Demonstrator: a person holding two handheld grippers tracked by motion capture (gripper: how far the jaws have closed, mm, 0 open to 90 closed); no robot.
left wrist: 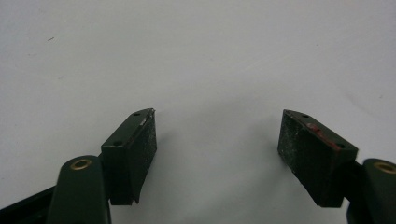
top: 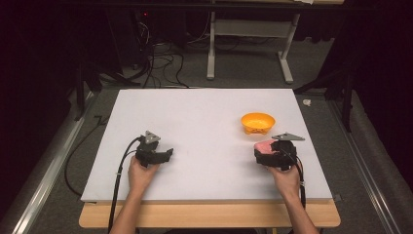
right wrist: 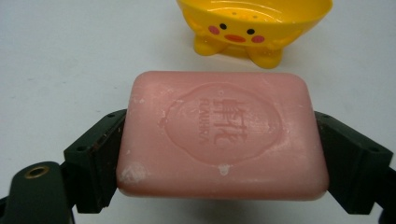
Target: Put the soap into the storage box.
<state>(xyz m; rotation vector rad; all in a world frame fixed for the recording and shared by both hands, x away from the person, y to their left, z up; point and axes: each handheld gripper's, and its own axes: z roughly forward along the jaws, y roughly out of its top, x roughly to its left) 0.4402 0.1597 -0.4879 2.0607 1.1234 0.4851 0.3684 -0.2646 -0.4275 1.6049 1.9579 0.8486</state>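
While right claw [right wrist: 219,154] clamps pink soap [right wrist: 222,133] lengthwise across jaws, stamped face up, left claw [left wrist: 217,140] apart

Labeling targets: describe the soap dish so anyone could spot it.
On the white board, look right of centre, just beyond the right tool holding pink soap. The dish is a small yellow bowl with a duck face, the board's one bright standing thing.

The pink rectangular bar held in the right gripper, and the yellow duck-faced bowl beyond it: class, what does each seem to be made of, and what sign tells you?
The pink rectangular bar looks like soap: matte, waxy surface, stamped emblem with lettering, whitish scuffs at its edges. The yellow duck-faced bowl looks like moulded plastic: smooth, glossy, with small drain holes and a painted face.
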